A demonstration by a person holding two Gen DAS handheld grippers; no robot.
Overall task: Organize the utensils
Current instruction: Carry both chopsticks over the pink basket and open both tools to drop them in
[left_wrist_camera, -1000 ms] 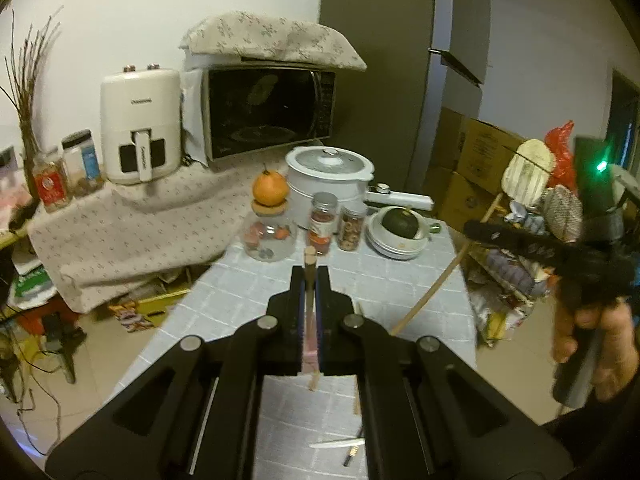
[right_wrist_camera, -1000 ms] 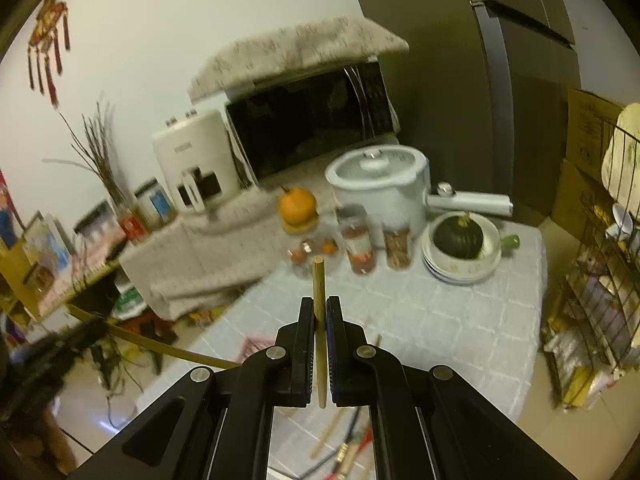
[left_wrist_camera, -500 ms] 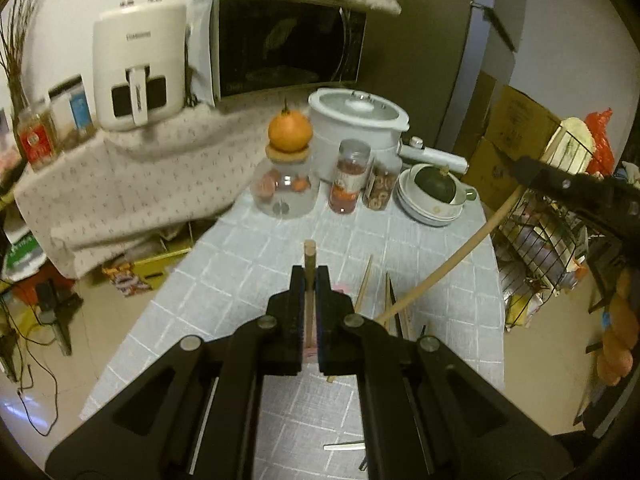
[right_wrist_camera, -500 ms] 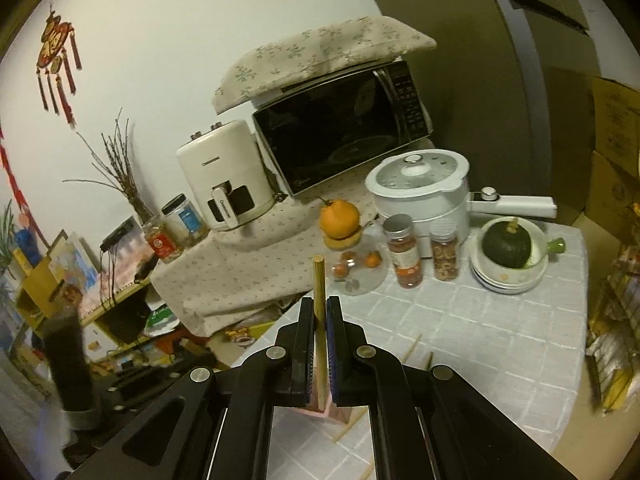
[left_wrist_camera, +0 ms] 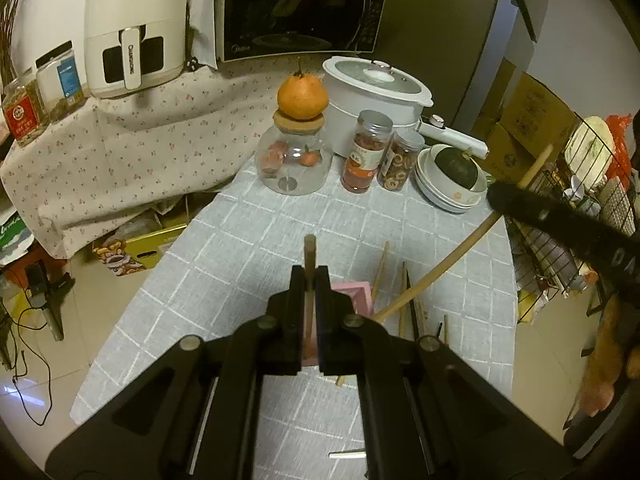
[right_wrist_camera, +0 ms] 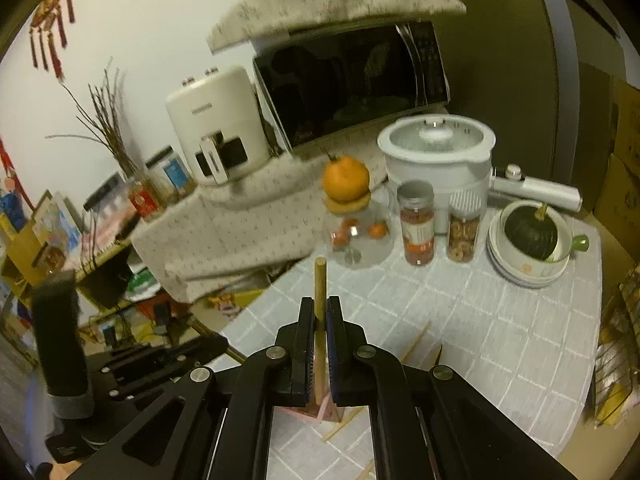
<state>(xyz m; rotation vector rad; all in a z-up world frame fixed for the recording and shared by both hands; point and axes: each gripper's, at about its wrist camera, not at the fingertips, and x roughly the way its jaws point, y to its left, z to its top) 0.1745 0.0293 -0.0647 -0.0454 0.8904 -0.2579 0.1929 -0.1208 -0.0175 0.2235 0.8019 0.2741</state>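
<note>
Jars (left_wrist_camera: 366, 151), a cooker (left_wrist_camera: 374, 98) and stacked bowls (left_wrist_camera: 448, 184) stand at twelve o'clock on the table (left_wrist_camera: 248, 248). Each gripper, left (left_wrist_camera: 309, 280) and right (right_wrist_camera: 319, 314), clamps a chopstick (left_wrist_camera: 309, 256) pointing toward twelve above the pink box (left_wrist_camera: 352, 294); loose chopsticks (left_wrist_camera: 402, 300) lie beside it.

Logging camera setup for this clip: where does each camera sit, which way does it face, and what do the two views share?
Left wrist: sits on the left gripper, faces forward and down across the table; shows its shut fingers clamping a chopstick above the pink holder, plus the right gripper's black body at right.
Right wrist: sits on the right gripper, faces forward and down; shows its shut fingers on another chopstick, the other tool's handle at left.
Shared: orange, white pot, microwave, squash.
</note>
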